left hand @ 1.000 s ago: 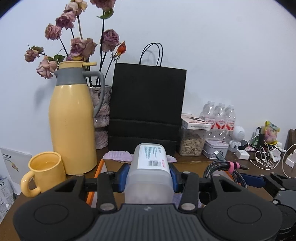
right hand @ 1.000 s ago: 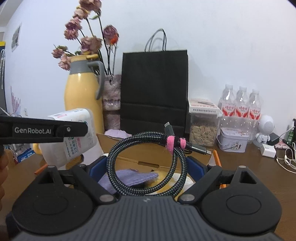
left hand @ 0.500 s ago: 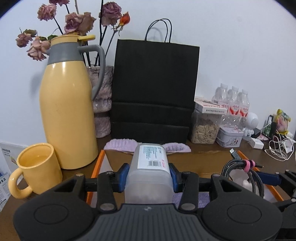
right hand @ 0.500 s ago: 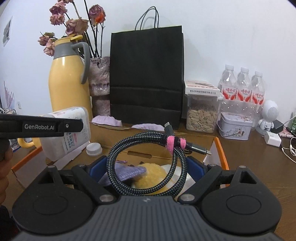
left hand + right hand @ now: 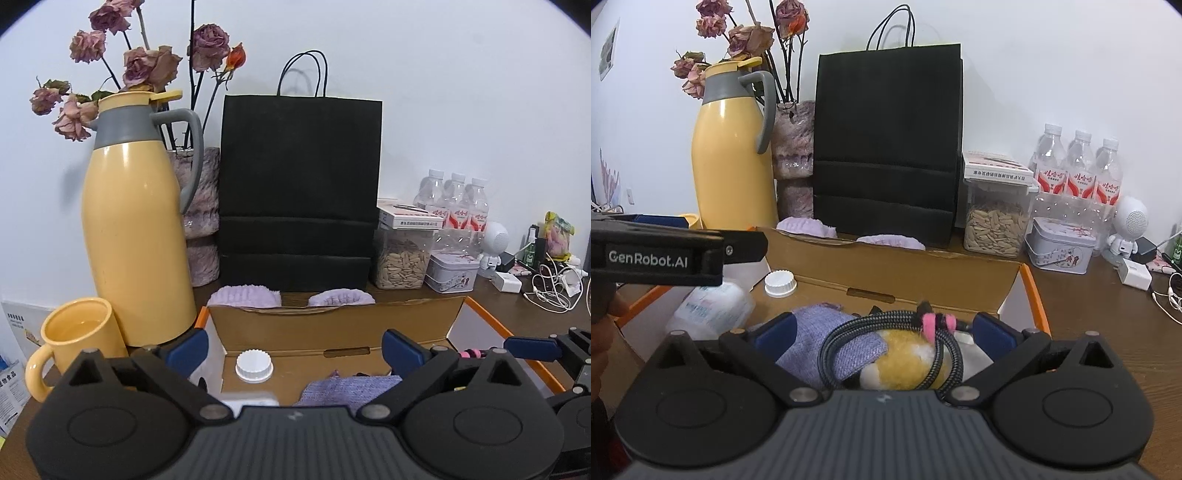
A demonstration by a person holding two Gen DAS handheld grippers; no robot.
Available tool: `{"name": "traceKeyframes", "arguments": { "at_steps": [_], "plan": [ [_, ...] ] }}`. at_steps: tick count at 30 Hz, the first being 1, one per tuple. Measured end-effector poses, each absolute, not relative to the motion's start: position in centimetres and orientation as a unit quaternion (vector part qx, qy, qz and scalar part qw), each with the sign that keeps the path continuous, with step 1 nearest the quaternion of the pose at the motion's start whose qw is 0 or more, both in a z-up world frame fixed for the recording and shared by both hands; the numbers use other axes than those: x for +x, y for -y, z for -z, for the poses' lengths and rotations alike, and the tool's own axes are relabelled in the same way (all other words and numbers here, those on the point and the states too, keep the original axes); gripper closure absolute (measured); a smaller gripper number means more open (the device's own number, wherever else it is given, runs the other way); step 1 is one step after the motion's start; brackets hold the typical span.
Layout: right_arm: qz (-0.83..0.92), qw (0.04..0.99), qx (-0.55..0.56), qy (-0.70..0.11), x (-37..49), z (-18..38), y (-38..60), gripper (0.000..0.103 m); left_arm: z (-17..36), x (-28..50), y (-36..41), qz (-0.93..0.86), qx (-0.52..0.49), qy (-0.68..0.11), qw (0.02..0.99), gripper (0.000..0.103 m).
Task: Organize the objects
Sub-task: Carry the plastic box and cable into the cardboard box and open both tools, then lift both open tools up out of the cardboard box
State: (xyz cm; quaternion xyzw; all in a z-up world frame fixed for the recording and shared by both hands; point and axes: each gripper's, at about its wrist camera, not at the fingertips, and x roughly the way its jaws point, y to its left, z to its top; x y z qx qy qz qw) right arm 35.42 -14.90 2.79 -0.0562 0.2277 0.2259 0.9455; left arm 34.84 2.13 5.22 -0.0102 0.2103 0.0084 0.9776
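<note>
An open cardboard box point(image 5: 897, 266) with orange edges sits in front of me; it also shows in the left wrist view point(image 5: 332, 325). The white plastic bottle point(image 5: 713, 310) lies in the box's left side, its white cap point(image 5: 254, 365) pointing away. My left gripper point(image 5: 291, 347) is open and empty above it. My right gripper point(image 5: 882, 328) is open; the coiled braided cable point(image 5: 886, 347) with a pink tie lies between its fingers on a purple cloth point(image 5: 827, 347) and a yellow plush point(image 5: 905, 354) in the box.
A yellow thermos point(image 5: 136, 221), a yellow mug point(image 5: 77, 339), a vase of dried roses and a black paper bag point(image 5: 299, 192) stand behind the box. A seed jar point(image 5: 993, 221), a tin, water bottles and chargers are at the right.
My left gripper opened and let go of the white bottle, which now lies in the box. My right gripper lowered, opened and released the cable onto the cloth and plush.
</note>
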Motion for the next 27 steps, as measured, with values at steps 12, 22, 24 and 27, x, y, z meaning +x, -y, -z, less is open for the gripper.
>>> {"name": "traceKeyframes", "arguments": {
  "at_steps": [12,22,24,27],
  "plan": [
    [-0.227,0.948,-0.057,-0.217,34.9,-3.5,15.2,0.0,-5.7,34.1,-2.1,-0.005,-0.009,-0.205,0.979,0.0],
    [-0.226,0.95,-0.062,-0.207,32.9,-3.8,16.1,0.0,-5.8,31.8,-1.8,0.001,-0.006,-0.205,0.979,0.0],
    [-0.226,0.95,-0.063,-0.206,32.5,-3.8,16.3,0.0,-5.8,31.2,-1.8,0.002,-0.006,-0.207,0.978,0.0],
    [-0.226,0.95,-0.066,-0.207,31.8,-3.9,16.5,0.0,-5.8,30.3,-1.6,0.002,-0.005,-0.209,0.978,0.0]
  ]
}}
